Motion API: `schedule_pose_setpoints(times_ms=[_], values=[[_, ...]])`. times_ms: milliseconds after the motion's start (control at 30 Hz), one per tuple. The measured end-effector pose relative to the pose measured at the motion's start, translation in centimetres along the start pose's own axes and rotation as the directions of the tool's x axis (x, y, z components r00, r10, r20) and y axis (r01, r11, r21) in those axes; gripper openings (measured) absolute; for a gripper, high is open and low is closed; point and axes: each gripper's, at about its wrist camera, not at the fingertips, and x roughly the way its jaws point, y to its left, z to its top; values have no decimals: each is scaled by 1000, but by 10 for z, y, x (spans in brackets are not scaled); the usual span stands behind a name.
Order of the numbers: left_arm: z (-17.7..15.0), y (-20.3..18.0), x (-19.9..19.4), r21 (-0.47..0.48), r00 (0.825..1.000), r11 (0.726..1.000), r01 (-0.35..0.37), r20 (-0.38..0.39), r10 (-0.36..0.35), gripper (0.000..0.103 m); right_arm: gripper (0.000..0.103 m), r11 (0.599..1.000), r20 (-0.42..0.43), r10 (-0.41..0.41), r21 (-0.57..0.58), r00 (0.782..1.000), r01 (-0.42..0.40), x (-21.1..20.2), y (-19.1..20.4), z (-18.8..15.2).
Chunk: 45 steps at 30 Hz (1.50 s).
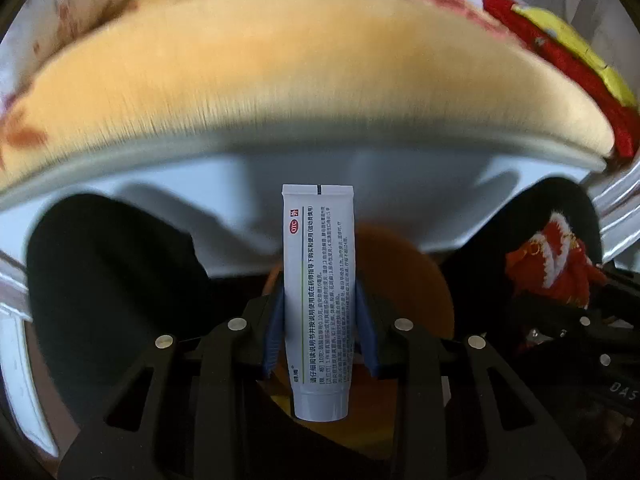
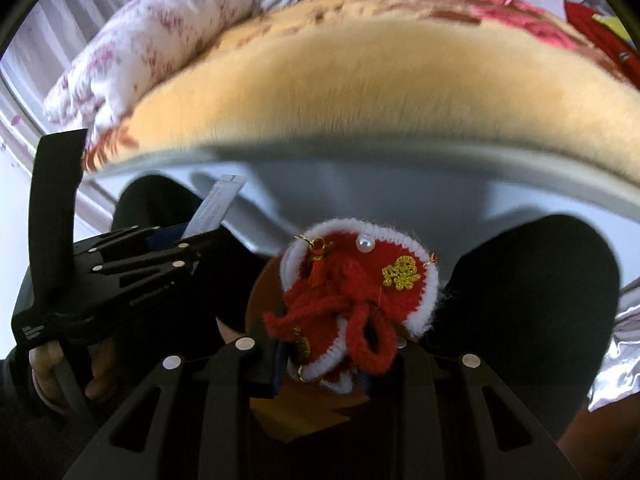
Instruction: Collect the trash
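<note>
My left gripper (image 1: 320,312) is shut on a white ointment tube (image 1: 318,280) with printed text, held upright with its crimped end up. The tube also shows in the right wrist view (image 2: 216,206), sticking out of the left gripper (image 2: 188,240). My right gripper (image 2: 332,364) is shut on a red knitted ornament (image 2: 360,300) with white trim, a pearl and gold charms. The ornament also shows at the right of the left wrist view (image 1: 548,264). Both grippers are held side by side in front of a pale blue-white bin (image 1: 400,184).
A tan plush blanket (image 1: 280,60) covers the bed edge above the bin rim (image 2: 400,168). A floral white quilt (image 2: 160,48) lies at the upper left. Red and yellow cloth (image 1: 560,52) lies at the upper right. Crinkled silver foil (image 2: 616,356) is at the right. Black rounded shapes (image 1: 108,280) flank the grippers.
</note>
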Motion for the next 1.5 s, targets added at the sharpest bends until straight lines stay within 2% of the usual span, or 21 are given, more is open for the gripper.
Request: schedule_pose_setpoints(times_ms=[267,300,333,367,400,433,733,867,933,1033,1100,1167,1267,1500], values=[[-2,1,28,8,995,1000,-9,-97,9,31,30,1000,-70,1,4,998,-1,22,0,3],[-2,1,31,9,994,1000,-9,-105,10,32,33,1000,-81,2,5,997,-2,26,1,4],[-2,2,35,9,993,1000,-12,-121,13,32,40,1000,-93,1,7,996,-1,29,0,4],[-2,2,38,9,991,1000,-19,-134,20,36,42,1000,-102,-9,13,995,10,32,-1,5],[-2,3,43,3,987,999,-35,-157,35,51,45,1000,-106,-15,20,994,17,35,-2,5],[-2,4,46,-2,986,999,-38,-165,37,57,45,999,-110,-17,29,994,20,37,-4,5],[-4,16,43,-39,989,999,-22,-148,16,68,50,995,-37,-47,87,998,50,19,-14,3],[0,19,35,-58,994,998,-11,-112,4,69,64,988,26,-124,93,992,121,4,-15,1],[5,16,28,-60,998,998,-17,-67,13,69,76,979,83,-186,94,979,178,-7,-10,2],[11,17,8,-62,999,998,-20,28,22,71,90,962,186,-267,117,946,248,-26,-3,13],[16,15,-8,-63,995,997,-33,91,38,77,98,952,252,-302,124,920,278,-41,3,20],[22,12,-27,-62,986,997,-50,157,59,80,98,943,299,-331,141,895,302,-52,10,26],[25,7,-44,-62,972,995,-73,218,85,84,98,945,316,-324,151,892,290,-59,15,30],[19,7,-61,-74,957,995,-73,277,91,90,98,928,319,-371,169,872,333,-57,27,20]])
